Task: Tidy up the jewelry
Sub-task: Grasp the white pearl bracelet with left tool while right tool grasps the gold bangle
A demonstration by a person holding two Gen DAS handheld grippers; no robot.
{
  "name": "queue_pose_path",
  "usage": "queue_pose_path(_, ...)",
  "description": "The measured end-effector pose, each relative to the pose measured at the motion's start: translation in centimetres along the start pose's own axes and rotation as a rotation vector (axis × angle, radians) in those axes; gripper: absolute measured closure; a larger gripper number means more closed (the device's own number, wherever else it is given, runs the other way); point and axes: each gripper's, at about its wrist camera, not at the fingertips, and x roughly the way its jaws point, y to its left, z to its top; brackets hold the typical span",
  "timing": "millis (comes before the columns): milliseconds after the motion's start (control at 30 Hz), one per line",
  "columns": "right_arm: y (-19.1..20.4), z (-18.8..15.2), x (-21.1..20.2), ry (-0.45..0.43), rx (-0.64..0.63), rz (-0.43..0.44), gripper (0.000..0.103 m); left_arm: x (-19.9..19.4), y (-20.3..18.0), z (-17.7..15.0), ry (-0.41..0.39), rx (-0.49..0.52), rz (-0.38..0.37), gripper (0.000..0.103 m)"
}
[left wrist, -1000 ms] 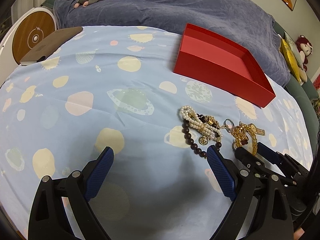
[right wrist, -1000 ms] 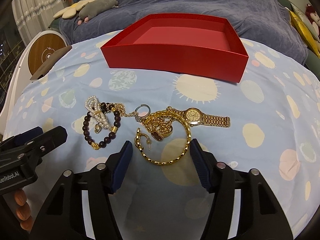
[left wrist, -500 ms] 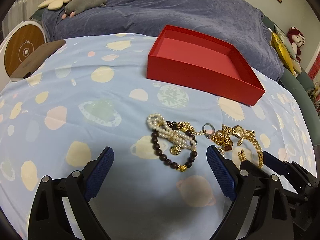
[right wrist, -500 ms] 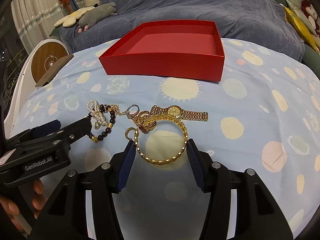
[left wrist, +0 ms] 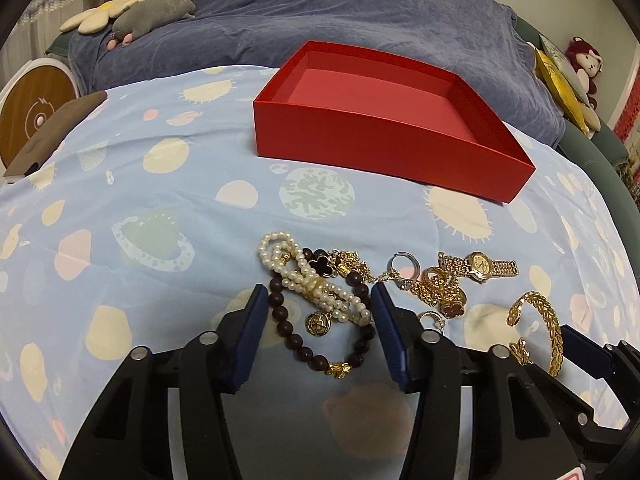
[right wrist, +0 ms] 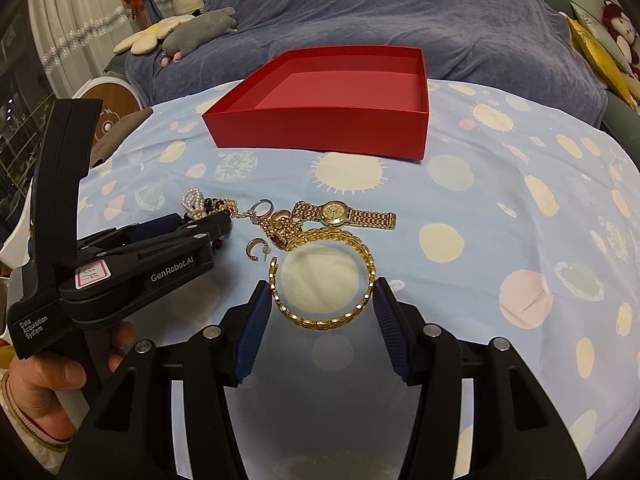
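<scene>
- left gripper (left wrist: 320,320) angled down at the blue patterned cloth (left wrist: 160,184); jaws have just been closing, and the dark bead bracelet (left wrist: 292,340) and pearl strand (left wrist: 308,280) sit between the blue pads. pads look just beside the beads; can't tell contact, so not gripping yet.
- right gripper (right wrist: 320,312) also angled down, jaws part open around the gold bangle (right wrist: 360,276). bangle lies flat, its open gap toward the left gripper; right pad near the rim, left pad just beside it, no squeeze visible.
- a hand (right wrist: 44,384) holds the left gripper's handle, seen from the right wrist.
- behind the bangle: small gold hoop earring (right wrist: 256,249), tangle of gold chain (right wrist: 282,228), a silver ring (right wrist: 262,206).
- gold watch (right wrist: 344,214) lies flat past the chain, long axis left-right, band running out to the right.
- red box (right wrist: 320,132) further back on the cloth, well apart from the jewelry, open top, nothing visible inside.
- grey-blue blanket (right wrist: 400,12) behind the box.
</scene>
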Motion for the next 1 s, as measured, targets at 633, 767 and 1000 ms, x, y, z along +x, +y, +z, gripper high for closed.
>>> queue_pose_path(633,0.0,0.8,-2.0,-0.061,0.006,0.015,0.052,-4.0,1.0,0.6,-0.063,-0.009,-0.111,0.093)
queue_pose_path(767,0.1,0.9,-1.8,-0.057,0.008,0.019,0.052,-4.3,0.9,0.7,-0.054,-0.009,-0.131,0.093)
queue_pose_path(1000,0.9,0.4,-1.3,-0.038,-0.013,0.021,0.052,-3.9,1.3,-0.2,-0.030,0.001,-0.052,0.089)
